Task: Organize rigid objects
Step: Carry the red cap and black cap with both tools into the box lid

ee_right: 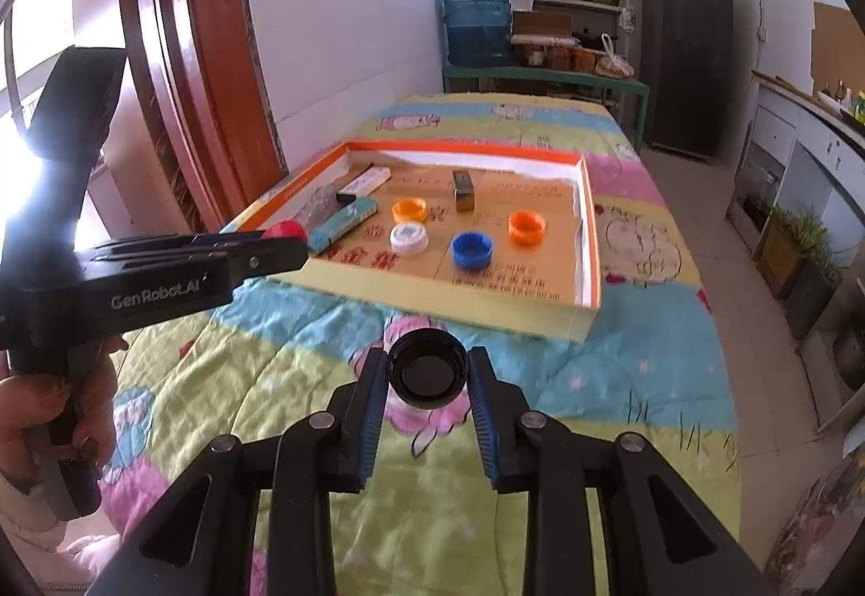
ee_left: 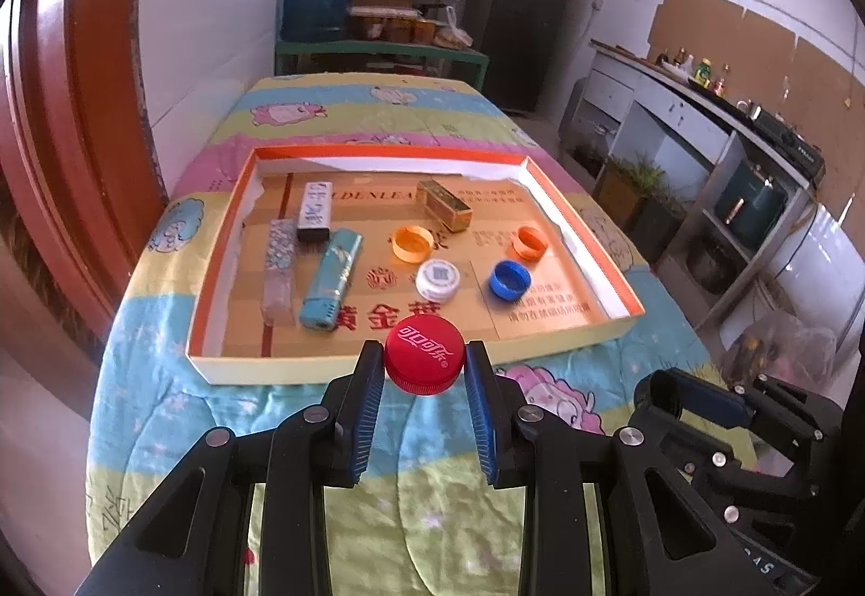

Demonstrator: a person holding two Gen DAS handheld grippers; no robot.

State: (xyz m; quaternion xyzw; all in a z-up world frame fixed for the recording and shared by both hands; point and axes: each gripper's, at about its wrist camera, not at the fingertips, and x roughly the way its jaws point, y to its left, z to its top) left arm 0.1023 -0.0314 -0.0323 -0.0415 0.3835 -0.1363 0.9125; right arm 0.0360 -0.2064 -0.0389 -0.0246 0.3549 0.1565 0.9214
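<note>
Here, left gripper (ee_left: 424,363) clamping red cap (ee_left: 424,358), right gripper (ee_right: 428,377) clamping black cap (ee_right: 428,369), box (ee_left: 254,372) ahead.

A glossy red plastic cap (ee_left: 424,362) sits between ribbed blue pads (ee_left: 368,412) on matt black plastic arms. A black plastic cap (ee_right: 428,368) shows a smooth inside. The shallow tray (ee_left: 346,369) is printed cardboard; soft quilted cloth (ee_left: 162,412) covers the table.
</note>
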